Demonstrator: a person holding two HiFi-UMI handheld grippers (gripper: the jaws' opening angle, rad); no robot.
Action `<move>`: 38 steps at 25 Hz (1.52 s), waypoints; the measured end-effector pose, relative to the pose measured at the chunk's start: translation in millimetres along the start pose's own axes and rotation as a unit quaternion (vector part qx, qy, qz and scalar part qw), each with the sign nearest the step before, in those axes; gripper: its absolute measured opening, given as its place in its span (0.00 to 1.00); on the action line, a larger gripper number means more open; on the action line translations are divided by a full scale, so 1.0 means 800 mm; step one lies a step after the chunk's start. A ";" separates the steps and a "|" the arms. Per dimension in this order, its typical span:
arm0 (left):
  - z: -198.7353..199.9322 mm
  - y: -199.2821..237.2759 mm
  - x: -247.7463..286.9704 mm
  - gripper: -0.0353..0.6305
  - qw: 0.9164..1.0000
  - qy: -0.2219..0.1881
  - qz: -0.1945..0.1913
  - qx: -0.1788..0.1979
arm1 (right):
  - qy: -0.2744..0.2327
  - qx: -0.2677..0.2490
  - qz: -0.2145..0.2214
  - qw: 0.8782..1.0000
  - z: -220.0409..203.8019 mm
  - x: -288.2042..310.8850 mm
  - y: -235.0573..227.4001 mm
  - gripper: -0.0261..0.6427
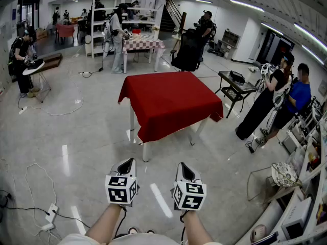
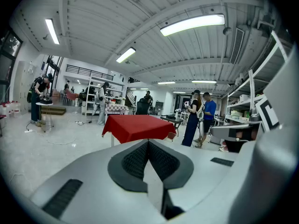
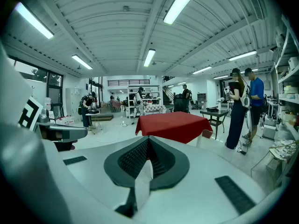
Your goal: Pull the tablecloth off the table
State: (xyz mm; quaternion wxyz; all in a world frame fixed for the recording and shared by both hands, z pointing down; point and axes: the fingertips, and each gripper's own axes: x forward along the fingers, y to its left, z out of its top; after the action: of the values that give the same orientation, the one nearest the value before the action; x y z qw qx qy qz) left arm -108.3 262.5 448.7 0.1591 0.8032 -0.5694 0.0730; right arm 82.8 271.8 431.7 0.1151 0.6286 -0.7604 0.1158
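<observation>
Tablecloth [image 1: 171, 100] red, draped over table, well ahead of left claw [image 1: 126, 163] and right claw [image 1: 185, 168]; both closed, empty.

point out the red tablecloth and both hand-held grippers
red tablecloth [image 1: 171, 98], head view, middle of its flat top
left hand-held gripper [image 1: 130, 162], head view, between its shut fingertips
right hand-held gripper [image 1: 183, 166], head view, between its shut fingertips

Right gripper [image 3: 147, 146] jaws closed, empty, facing red tablecloth [image 3: 174, 125] well ahead
</observation>
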 end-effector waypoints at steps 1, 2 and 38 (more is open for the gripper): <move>0.000 0.000 0.001 0.08 1.000 0.001 -0.001 0.001 | 0.001 -0.001 0.000 1.000 0.000 0.001 0.001 0.08; 0.000 0.000 0.001 0.08 1.000 0.001 -0.002 0.002 | 0.001 -0.002 -0.001 1.000 0.000 0.002 0.002 0.08; -0.019 0.074 0.091 0.08 0.998 0.041 -0.002 -0.042 | 0.041 0.036 -0.034 0.998 -0.012 0.114 -0.014 0.08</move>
State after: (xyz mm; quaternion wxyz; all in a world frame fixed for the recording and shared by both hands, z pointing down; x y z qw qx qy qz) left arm -138.2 184.6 494.6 0.2161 0.7932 -0.5635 0.0817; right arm 77.0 187.9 470.6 0.1276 0.6525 -0.7285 0.1652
